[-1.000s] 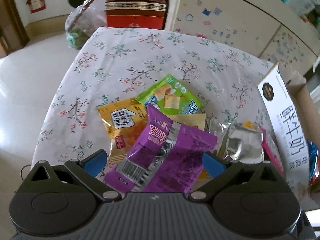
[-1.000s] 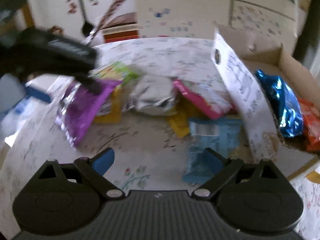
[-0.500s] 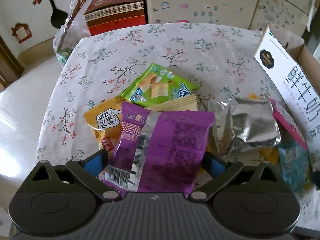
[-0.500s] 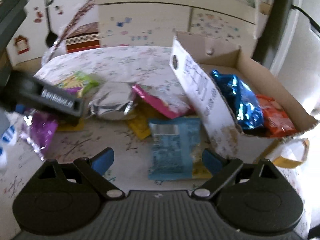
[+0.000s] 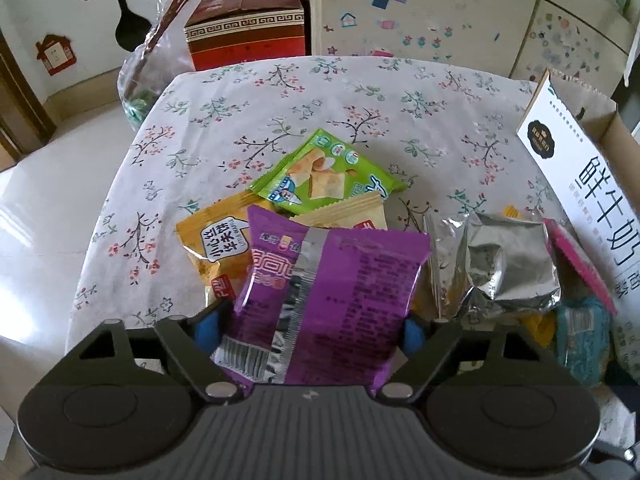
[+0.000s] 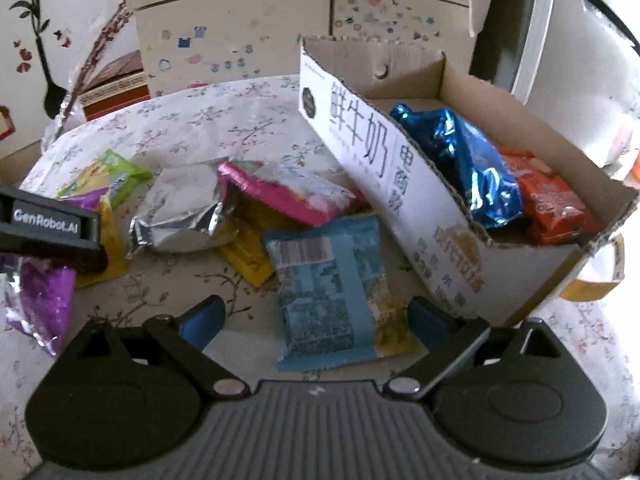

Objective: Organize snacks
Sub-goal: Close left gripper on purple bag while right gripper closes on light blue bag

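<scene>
The left gripper [image 5: 312, 330], jaws just closing, clamps the purple snack packet [image 5: 328, 304] by its edges to lift it off the pile toward the cardboard box [image 6: 436, 216]; the right gripper [image 6: 316, 318] hangs open over the blue packet [image 6: 328, 292].

A purple snack packet [image 5: 332, 300] stands tilted at the lower centre, above yellow [image 5: 216, 246] and green [image 5: 326, 178] packets. A light blue packet [image 6: 326, 284] lies flat at the centre, beside the cardboard box [image 6: 432, 216].
</scene>
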Demonstrator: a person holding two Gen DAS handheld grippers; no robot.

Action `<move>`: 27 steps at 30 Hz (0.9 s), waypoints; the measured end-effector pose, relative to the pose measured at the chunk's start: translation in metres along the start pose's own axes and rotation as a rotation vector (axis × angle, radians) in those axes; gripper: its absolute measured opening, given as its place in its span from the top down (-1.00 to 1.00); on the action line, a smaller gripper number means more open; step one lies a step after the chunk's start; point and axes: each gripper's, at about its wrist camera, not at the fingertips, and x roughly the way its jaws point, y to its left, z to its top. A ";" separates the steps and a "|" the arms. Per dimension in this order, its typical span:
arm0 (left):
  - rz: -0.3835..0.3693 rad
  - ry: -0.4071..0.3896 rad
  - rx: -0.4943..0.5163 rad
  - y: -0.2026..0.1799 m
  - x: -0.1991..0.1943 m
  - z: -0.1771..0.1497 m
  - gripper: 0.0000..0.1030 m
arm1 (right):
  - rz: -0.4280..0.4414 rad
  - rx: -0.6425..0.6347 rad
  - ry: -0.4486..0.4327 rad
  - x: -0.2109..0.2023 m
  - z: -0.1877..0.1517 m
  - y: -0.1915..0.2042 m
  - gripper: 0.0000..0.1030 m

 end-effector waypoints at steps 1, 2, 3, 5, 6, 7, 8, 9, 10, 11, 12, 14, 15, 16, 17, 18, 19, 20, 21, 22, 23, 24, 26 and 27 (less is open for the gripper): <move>-0.001 0.002 -0.009 0.002 -0.001 0.001 -0.56 | 0.017 -0.008 0.001 -0.002 -0.001 0.000 -0.82; -0.006 0.004 -0.023 0.004 -0.002 0.002 -0.54 | 0.034 -0.021 -0.004 -0.004 -0.001 0.001 -0.75; -0.009 0.005 -0.037 0.007 -0.003 0.002 -0.53 | 0.059 -0.041 -0.012 -0.006 -0.002 0.002 -0.52; -0.017 0.012 -0.068 0.013 -0.004 0.003 -0.53 | 0.099 -0.081 -0.018 -0.010 -0.001 0.006 -0.23; -0.019 0.017 -0.077 0.015 -0.004 0.003 -0.53 | 0.117 -0.091 -0.017 -0.012 -0.001 0.006 -0.11; -0.020 0.025 -0.086 0.017 -0.003 0.003 -0.54 | 0.122 -0.099 -0.014 -0.012 -0.001 0.006 -0.09; -0.021 0.032 -0.091 0.017 -0.002 0.003 -0.54 | 0.123 -0.101 -0.013 -0.012 -0.001 0.006 -0.09; -0.018 0.034 -0.093 0.017 -0.001 0.002 -0.54 | 0.124 -0.094 -0.012 -0.012 -0.001 0.005 -0.09; -0.012 0.030 -0.087 0.015 -0.001 0.002 -0.55 | 0.123 -0.077 -0.007 -0.011 0.001 0.004 -0.19; -0.005 0.029 -0.074 0.013 0.000 0.002 -0.56 | 0.120 -0.060 0.001 -0.010 0.002 0.003 -0.30; 0.003 0.029 -0.062 0.011 -0.001 0.002 -0.57 | 0.118 -0.039 0.010 -0.009 0.004 0.001 -0.54; 0.014 0.034 -0.061 0.009 0.000 0.002 -0.72 | 0.121 -0.005 0.006 -0.008 0.006 -0.001 -0.64; 0.018 0.037 -0.067 0.009 0.001 0.002 -0.74 | 0.125 0.001 0.003 -0.007 0.007 0.000 -0.64; 0.019 0.041 -0.075 0.010 0.001 0.002 -0.75 | 0.129 0.010 -0.002 -0.007 0.009 -0.001 -0.64; 0.020 0.042 -0.080 0.010 0.002 0.002 -0.75 | 0.136 0.024 -0.008 -0.007 0.010 -0.001 -0.65; 0.022 0.042 -0.082 0.011 0.001 0.002 -0.75 | 0.142 0.038 -0.011 -0.007 0.012 -0.001 -0.67; 0.029 0.041 -0.080 0.010 0.001 0.002 -0.75 | 0.145 0.051 -0.011 -0.006 0.014 -0.002 -0.69; 0.034 0.039 -0.076 0.010 0.000 0.002 -0.75 | 0.142 0.064 -0.008 -0.004 0.016 -0.002 -0.69; 0.037 0.039 -0.071 0.009 0.000 0.001 -0.76 | 0.134 0.076 -0.004 -0.001 0.018 -0.002 -0.69; 0.039 0.041 -0.068 0.009 0.001 0.001 -0.76 | 0.127 0.094 0.002 0.002 0.020 -0.003 -0.69; 0.043 0.045 -0.066 0.008 0.001 0.000 -0.76 | 0.128 0.111 0.009 0.004 0.021 -0.004 -0.69; 0.047 0.049 -0.063 0.007 0.002 0.000 -0.76 | 0.128 0.128 0.018 0.007 0.022 -0.004 -0.69; 0.051 0.047 -0.060 0.006 0.002 -0.001 -0.76 | 0.111 0.138 0.012 0.010 0.025 -0.004 -0.69; 0.054 0.044 -0.059 0.006 0.001 -0.001 -0.76 | 0.107 0.144 0.010 0.012 0.027 -0.005 -0.67</move>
